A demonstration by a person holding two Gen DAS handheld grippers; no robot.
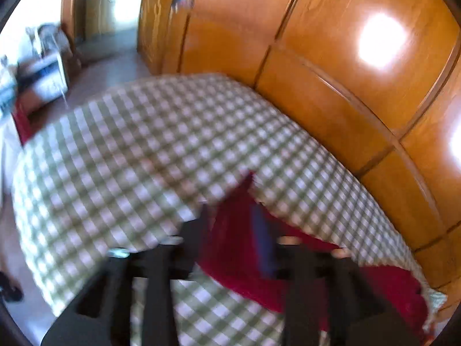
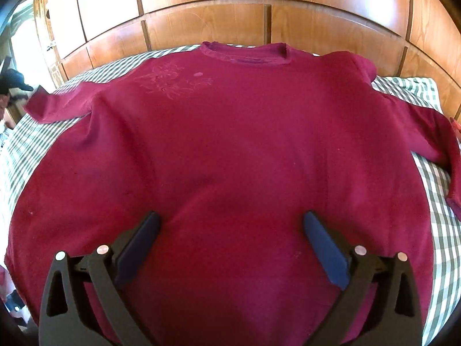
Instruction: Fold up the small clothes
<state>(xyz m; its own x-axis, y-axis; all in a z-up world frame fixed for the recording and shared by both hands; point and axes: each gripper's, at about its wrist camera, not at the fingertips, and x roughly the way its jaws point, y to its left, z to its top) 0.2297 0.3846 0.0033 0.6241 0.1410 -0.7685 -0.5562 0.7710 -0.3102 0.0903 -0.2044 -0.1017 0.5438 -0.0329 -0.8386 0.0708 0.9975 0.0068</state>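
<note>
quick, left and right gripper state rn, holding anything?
Left gripper: blurred, red shirt cloth lies between its fingers, grip cannot be told.
Right gripper: open wide, holding nothing, over the red shirt.

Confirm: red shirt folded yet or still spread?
Spread. In the right wrist view the red shirt lies flat on the checked cloth, collar at the far edge, both sleeves out to the sides, no fold visible.

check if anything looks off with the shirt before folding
Mostly fine: the red shirt lies flat on the checked cloth. Only its right sleeve is bunched and creased, while the left sleeve lies smooth. No damage shows.
</note>
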